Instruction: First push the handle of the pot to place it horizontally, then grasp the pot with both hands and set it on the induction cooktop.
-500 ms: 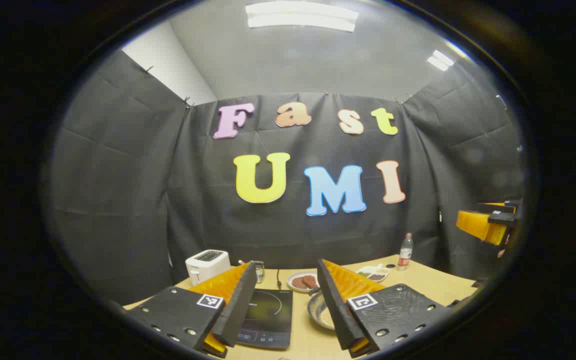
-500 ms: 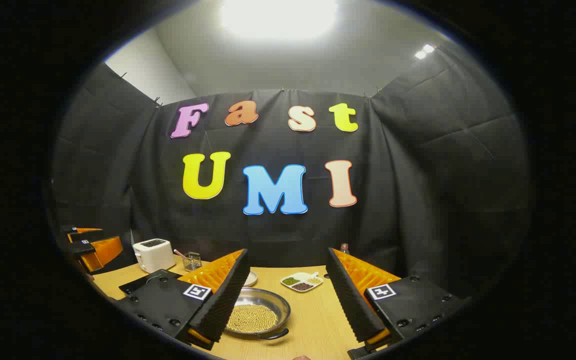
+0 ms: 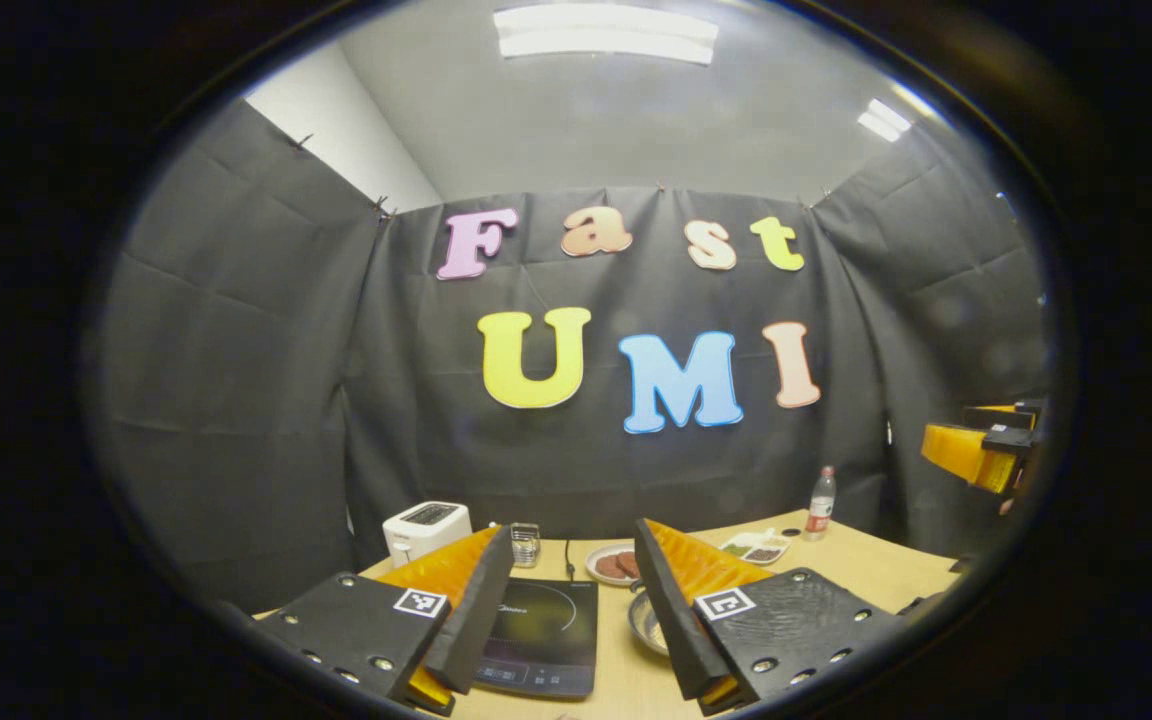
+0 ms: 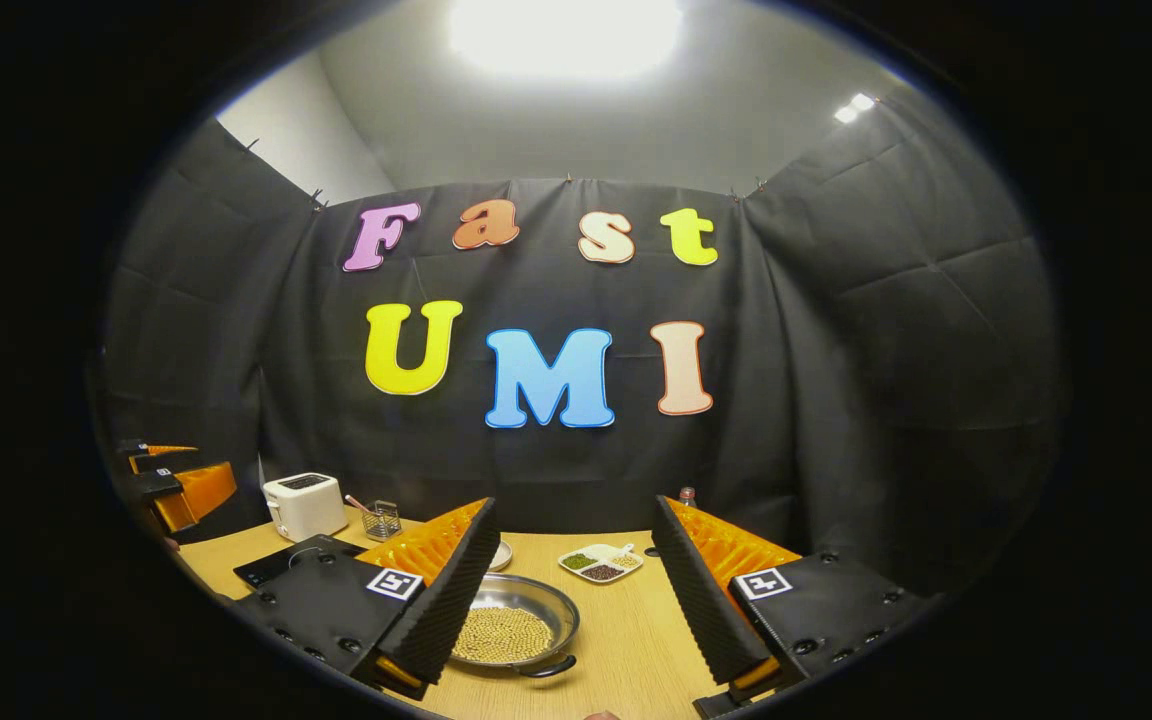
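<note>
1. The table (image 4: 626, 640) bore the cooktop (image 3: 541, 635), with the pot (image 4: 511, 625) of beans beside it, not on it.
2. Both claws stood apart and empty: left gripper (image 3: 571, 610), right gripper (image 4: 571, 600).
3. Since half a second ago, views shifted only slightly; no task progress.
4. Only the right gripper view gave the pot's near handle (image 4: 548, 667).

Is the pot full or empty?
Partly full: the pot holds a layer of small yellowish beans across its bottom.
</note>
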A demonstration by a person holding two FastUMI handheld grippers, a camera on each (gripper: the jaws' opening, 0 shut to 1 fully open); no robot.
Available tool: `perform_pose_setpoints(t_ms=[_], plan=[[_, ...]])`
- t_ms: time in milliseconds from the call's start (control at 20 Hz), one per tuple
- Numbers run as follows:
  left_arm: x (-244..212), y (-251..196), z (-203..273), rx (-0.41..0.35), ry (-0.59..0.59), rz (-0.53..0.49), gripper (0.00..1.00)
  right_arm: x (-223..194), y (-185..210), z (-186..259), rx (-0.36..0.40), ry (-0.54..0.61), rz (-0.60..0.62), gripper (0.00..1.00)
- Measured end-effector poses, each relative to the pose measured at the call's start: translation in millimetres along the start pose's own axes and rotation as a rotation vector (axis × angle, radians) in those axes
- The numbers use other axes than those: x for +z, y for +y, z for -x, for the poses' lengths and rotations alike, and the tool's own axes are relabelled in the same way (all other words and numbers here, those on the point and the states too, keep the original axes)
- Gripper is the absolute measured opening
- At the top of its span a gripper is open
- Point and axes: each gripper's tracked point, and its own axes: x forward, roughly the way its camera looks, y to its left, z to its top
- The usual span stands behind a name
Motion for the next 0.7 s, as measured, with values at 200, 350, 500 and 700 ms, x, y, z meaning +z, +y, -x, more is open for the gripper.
perform_pose_setpoints(t_ms=[200, 350, 500, 700], plan=[[2, 2, 1, -0.003, -0.006, -0.006, 0.76, 1, -1, -3, -0.008, -0.005, 0.007, 0.97], [0, 4, 1, -0.004, -0.004, -0.001, 0.72, 0, 0, -3, -0.01, 0.002, 0.0, 0.97], [2, 9, 1, -0.003, -0.007, 0.002, 0.72, 1, 2, -4, -0.01, 0.002, 0.006, 0.97], [1, 16, 2, -0.001, -0.008, 0.006, 0.75, 2, 9, -2, -0.001, 0.003, 0.021, 0.97]])
